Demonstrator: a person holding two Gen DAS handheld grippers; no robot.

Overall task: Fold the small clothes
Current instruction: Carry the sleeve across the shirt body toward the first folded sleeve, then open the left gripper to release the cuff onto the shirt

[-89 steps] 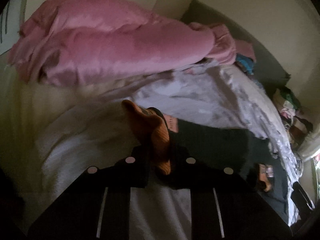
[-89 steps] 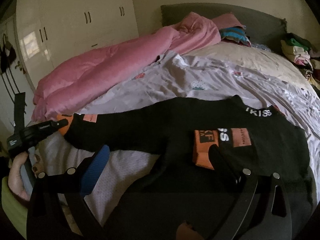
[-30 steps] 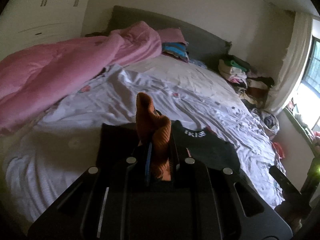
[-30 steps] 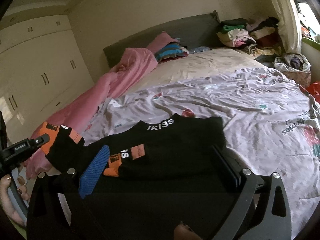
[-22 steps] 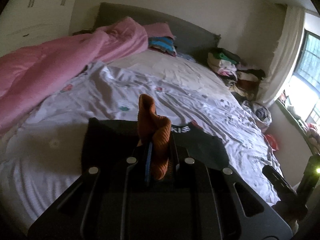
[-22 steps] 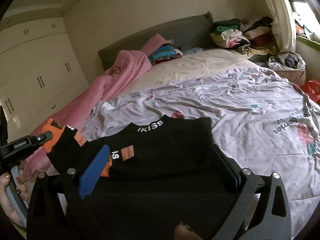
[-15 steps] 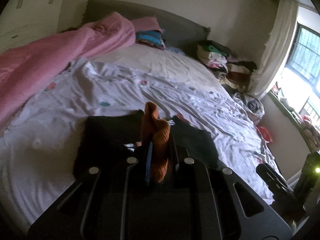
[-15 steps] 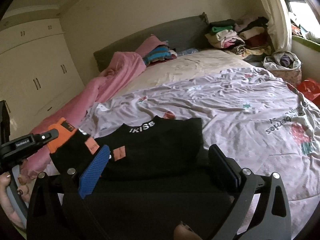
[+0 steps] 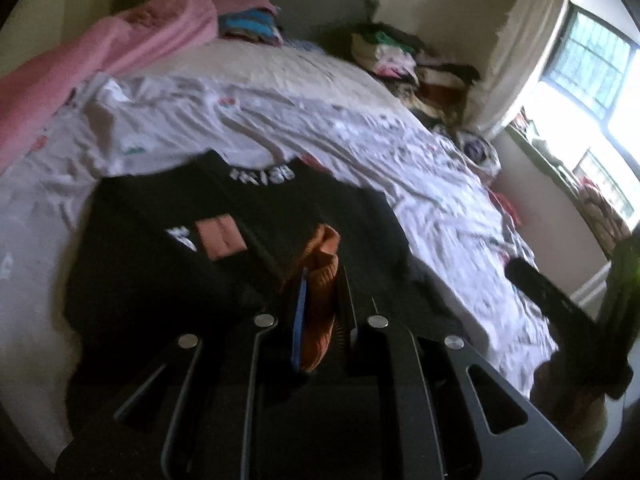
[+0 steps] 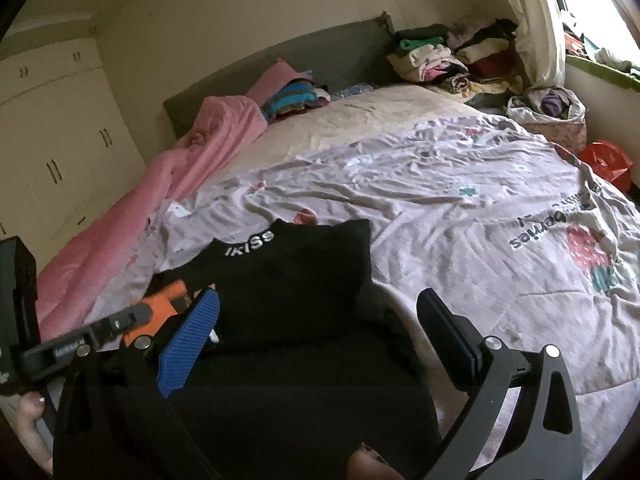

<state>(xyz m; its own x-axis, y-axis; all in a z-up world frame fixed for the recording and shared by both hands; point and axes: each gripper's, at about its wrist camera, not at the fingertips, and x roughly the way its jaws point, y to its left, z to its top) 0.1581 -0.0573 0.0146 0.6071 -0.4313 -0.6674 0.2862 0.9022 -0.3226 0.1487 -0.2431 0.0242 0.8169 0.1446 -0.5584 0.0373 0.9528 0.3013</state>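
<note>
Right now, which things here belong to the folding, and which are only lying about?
Part of the job:
- black sweater
- its orange cuff, pinched in the left claw
- right claw, open

Lying about:
- pink duvet
- clothes pile
- white printed sheet

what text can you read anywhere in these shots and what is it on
"IKISS": white letters on the collar of the black sweater.
"berries": upside down on the bedsheet; the words beside it are cut off and unreadable.
Orange patch on the sweater: print too blurred to read.
</note>
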